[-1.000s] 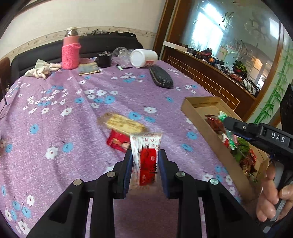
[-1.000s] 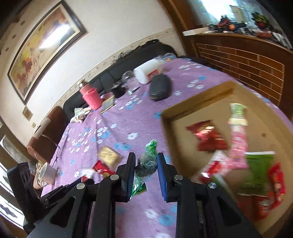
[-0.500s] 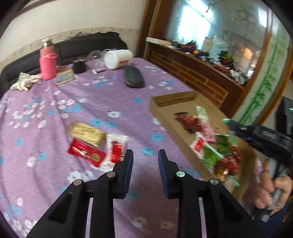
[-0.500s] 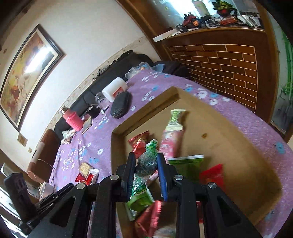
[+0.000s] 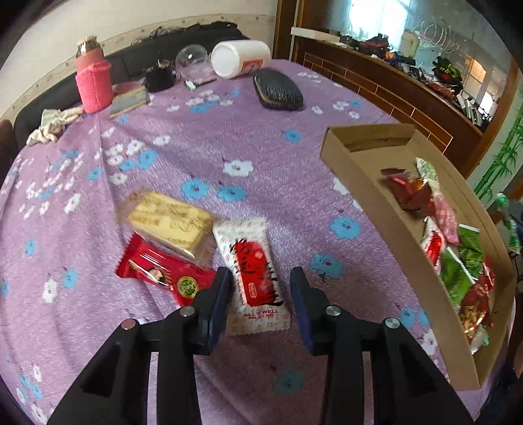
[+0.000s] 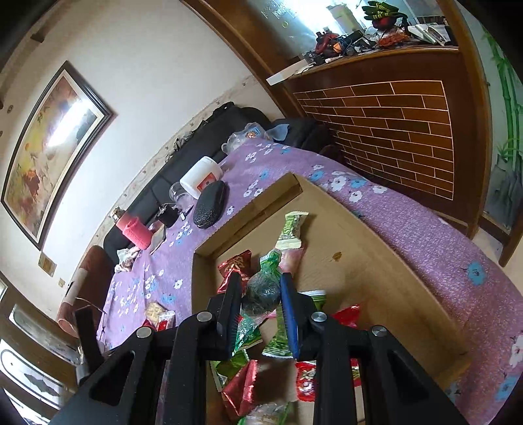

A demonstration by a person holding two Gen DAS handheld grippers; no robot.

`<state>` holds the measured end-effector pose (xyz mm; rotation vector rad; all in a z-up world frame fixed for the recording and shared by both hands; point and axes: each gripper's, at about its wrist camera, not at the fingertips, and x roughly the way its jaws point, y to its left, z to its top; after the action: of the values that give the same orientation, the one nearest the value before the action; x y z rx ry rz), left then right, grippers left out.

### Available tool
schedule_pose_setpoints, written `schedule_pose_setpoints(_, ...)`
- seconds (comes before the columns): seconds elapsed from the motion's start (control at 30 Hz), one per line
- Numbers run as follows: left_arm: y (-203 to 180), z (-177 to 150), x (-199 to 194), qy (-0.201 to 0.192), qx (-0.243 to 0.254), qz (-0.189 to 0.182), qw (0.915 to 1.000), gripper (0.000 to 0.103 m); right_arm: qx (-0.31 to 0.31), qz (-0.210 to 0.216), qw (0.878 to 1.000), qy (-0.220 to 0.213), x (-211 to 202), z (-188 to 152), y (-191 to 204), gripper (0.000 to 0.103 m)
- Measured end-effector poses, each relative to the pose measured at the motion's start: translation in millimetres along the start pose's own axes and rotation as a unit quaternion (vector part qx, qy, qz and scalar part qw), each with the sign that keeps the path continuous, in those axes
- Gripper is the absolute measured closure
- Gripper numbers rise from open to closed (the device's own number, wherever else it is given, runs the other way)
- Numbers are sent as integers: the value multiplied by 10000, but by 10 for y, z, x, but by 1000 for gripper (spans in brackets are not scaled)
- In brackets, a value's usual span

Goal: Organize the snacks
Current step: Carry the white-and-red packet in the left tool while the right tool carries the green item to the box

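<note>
tilting down, left tongs (image 5: 260, 294) open

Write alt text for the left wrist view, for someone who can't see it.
The left gripper hangs open over a white and red snack packet lying on a purple flowered tablecloth. Beside the packet lie a red packet and a pale wrapped cake; a cardboard tray of snacks sits to the right.

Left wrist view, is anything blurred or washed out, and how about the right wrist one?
Left wrist view: the yellow cake packet is smeared, the window blown out. Right wrist view: glare whitens the painting, and the brick wall bows from fisheye distortion.
</note>
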<state>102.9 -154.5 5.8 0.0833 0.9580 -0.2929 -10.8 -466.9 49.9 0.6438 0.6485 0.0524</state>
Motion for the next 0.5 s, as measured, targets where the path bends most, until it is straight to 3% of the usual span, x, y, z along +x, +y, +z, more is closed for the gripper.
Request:
schedule_pose_setpoints(0.03, -3, -2, 12, -11, -2, 29, 10000, 76, 8, -11, 10000, -11, -13, 4, -19, 78)
schedule_pose_setpoints(0.23, -86, 31, -153, -211, -136, -254, 9994, 77, 129, -63, 9999, 9, 13, 16, -124, 78)
schedule_pose_setpoints(0.5, -830, 121, -454, -462, 318, -1201, 9912, 76, 215, -287, 9992, 150, 121, 8, -223, 78)
